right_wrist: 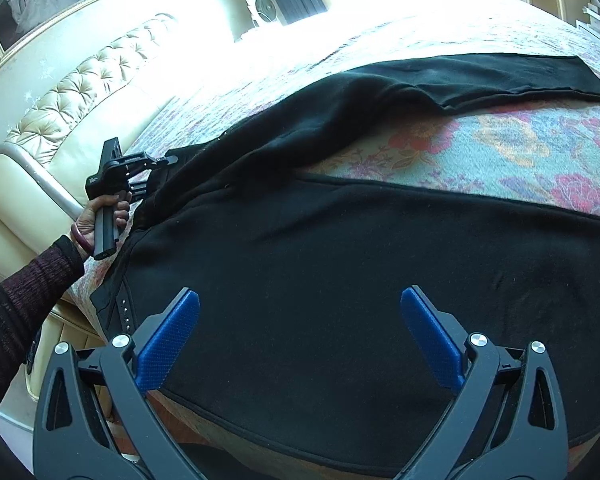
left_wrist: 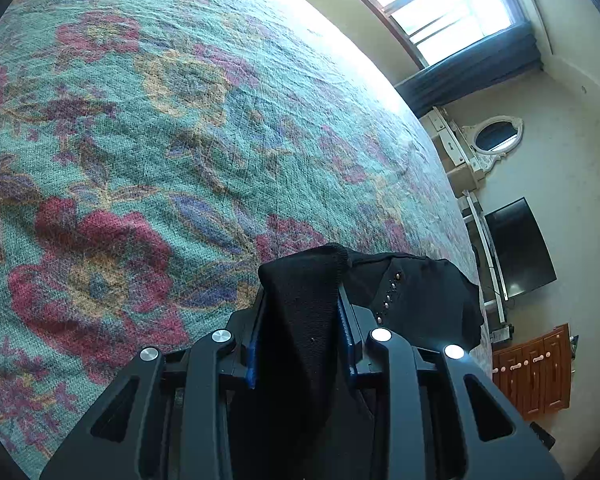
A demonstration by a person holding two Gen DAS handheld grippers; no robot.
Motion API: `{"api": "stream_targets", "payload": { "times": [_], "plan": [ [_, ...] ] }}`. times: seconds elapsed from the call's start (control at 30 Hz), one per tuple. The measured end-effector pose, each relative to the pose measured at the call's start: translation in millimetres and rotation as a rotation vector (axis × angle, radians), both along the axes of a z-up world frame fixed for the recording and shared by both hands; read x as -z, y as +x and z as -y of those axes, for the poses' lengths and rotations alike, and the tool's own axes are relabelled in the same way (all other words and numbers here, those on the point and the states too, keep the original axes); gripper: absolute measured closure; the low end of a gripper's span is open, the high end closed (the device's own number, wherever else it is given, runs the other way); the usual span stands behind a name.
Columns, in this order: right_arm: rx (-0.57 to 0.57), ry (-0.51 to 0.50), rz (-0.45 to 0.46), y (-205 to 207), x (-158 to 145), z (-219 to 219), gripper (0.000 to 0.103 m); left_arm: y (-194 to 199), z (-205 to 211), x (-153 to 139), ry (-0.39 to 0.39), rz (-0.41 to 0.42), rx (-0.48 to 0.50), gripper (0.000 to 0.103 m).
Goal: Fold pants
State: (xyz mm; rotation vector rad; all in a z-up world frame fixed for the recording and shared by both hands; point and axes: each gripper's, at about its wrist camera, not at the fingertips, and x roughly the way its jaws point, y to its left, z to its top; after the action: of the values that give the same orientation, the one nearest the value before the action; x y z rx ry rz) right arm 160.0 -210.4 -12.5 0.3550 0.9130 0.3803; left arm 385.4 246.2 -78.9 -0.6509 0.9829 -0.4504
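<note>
Black pants point(right_wrist: 340, 248) lie spread across the flowered bedspread point(right_wrist: 500, 148), 2 legs apart. The left gripper point(left_wrist: 302, 300) is clamped on a waistband fold. The right gripper point(right_wrist: 300, 320) hovers above one leg, jaws wide apart, holding nothing.

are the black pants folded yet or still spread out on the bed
Spread: both legs of the pants lie apart on the bedspread.

Black pants point(right_wrist: 340, 260) lie spread on floral bedspread point(right_wrist: 520, 148).
</note>
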Motion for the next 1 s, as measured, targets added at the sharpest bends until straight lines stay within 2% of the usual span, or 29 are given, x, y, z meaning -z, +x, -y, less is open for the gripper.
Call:
{"api": "stream_targets", "payload": {
  "times": [0.13,0.23,0.3,0.4,0.5,0.6,0.67,0.73,0.77,0.8,0.83,0.87,0.93,1.0],
  "plan": [
    [-0.097,0.043,0.073,55.3,-30.8,34.6,0.002,-3.4,-3.0,4.6,0.031,-0.011,-0.003,0.08],
    [-0.171,-0.068,0.153,134.4,-54.8,55.6,0.002,-3.0,-3.6,7.2,0.047,-0.027,0.002,0.08],
    [-0.208,-0.239,0.192,193.7,-59.8,56.4,0.002,-2.5,-2.8,8.4,0.052,-0.034,0.0,0.08],
    [-0.258,-0.505,0.179,274.5,-44.1,51.9,0.002,-3.4,-4.9,8.2,0.052,-0.035,-0.007,0.08],
    [-0.353,-0.639,0.112,329.2,-18.2,44.3,0.002,-1.5,-8.3,9.5,0.028,-0.042,-0.024,0.079],
    [-0.443,-0.768,0.096,354.0,11.2,33.1,0.002,-3.6,-15.0,12.5,0.022,-0.047,-0.039,0.078],
    [-0.512,-0.794,0.074,357.7,31.9,30.5,0.002,-2.0,-14.8,13.5,0.012,-0.039,-0.036,0.077],
    [-0.488,-0.732,0.034,362.8,38.7,35.5,0.003,-1.7,-17.6,14.8,-0.001,-0.037,-0.029,0.077],
    [-0.474,-0.645,-0.023,367.8,39.7,41.7,0.03,-2.1,-17.7,14.3,-0.001,-0.035,-0.026,0.077],
    [-0.496,-0.542,-0.046,366.5,36.7,45.9,0.048,-3.1,-17.8,13.9,0.005,-0.031,-0.025,0.079],
    [-0.486,-0.559,-0.017,361.1,31.7,45.6,0.072,-4.0,-17.5,13.0,0.016,-0.025,-0.026,0.079],
    [-0.477,-0.598,0.009,354.1,26.8,43.1,0.087,-5.3,-16.5,10.9,0.029,-0.017,-0.031,0.08],
    [-0.462,-0.656,0.091,333.5,13.0,40.8,0.091,-8.0,-13.9,6.1,0.035,0.003,-0.05,0.08],
    [-0.426,-0.653,0.16,312.7,-4.4,45.0,0.093,-14.6,-17.4,-1.7,0.012,0.035,-0.069,0.08]
  ]
}}
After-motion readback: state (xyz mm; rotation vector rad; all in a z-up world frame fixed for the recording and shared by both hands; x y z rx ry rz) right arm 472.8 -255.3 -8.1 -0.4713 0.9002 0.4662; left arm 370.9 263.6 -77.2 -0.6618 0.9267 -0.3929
